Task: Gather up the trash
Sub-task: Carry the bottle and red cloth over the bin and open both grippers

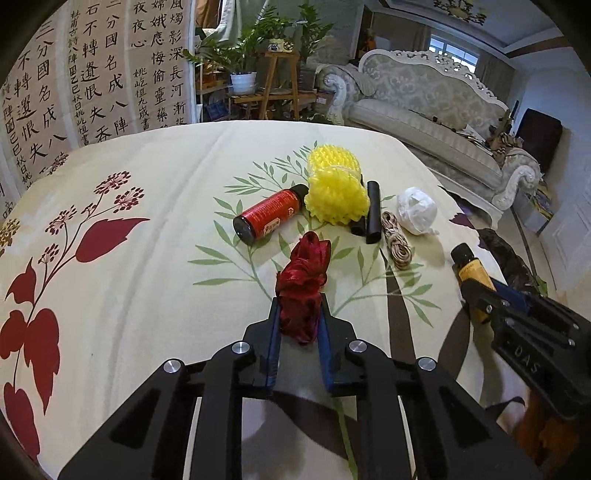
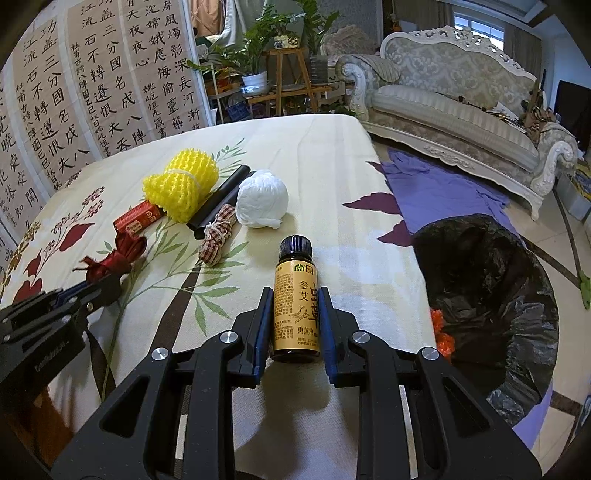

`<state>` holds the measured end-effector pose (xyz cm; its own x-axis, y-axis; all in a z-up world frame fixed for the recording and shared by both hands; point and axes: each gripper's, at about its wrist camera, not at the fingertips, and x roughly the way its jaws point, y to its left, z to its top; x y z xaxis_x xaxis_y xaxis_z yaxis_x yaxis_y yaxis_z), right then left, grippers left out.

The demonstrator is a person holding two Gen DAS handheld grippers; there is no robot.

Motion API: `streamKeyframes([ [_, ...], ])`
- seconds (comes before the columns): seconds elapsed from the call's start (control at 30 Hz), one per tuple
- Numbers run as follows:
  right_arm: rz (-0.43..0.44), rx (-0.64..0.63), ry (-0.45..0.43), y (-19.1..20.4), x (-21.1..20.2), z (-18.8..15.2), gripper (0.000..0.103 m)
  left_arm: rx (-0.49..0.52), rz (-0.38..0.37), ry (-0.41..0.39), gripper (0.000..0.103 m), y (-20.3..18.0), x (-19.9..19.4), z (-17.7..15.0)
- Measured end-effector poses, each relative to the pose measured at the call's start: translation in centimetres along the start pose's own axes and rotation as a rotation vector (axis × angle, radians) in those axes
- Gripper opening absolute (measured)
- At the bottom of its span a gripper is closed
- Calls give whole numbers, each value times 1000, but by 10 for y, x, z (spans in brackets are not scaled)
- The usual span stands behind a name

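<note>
The left gripper (image 1: 300, 314) is clamped on the red ribbon (image 1: 304, 286) on the table (image 1: 147, 295); the right gripper (image 2: 295, 317) grips the bottle (image 2: 295, 295). Lift both clear, carry them over the bin (image 2: 487, 295) beside the table, and release only above its opening.

Ahead of your claws: calligraphy panels (image 2: 92, 92) far left, wooden plant stand (image 2: 284, 74) centre, ornate pale sofa (image 2: 461, 92) right, daylit window (image 2: 476, 26) behind it, tiled floor (image 2: 565, 221).
</note>
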<state>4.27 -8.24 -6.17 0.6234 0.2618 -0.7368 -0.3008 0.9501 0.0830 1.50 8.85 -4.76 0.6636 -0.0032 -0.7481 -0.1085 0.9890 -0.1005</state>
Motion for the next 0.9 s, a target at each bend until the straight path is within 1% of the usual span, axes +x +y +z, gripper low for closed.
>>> streamKeyframes([
  [0.13, -9, 2, -11, -2, -7, -3, 23, 6, -7, -15, 18, -3, -7, -3],
  [0.4, -49, 27, -54, -19, -30, -6, 23, 29, -54, -37, 18, -19, -17, -3],
  [0.63, -124, 81, -83, -55, -50, -12, 23, 80, -118, -47, 18, -55, -21, -3],
  [0.9, -208, 150, -98, -102, -62, -22, 23, 158, -178, -38, 18, -106, -12, 1],
])
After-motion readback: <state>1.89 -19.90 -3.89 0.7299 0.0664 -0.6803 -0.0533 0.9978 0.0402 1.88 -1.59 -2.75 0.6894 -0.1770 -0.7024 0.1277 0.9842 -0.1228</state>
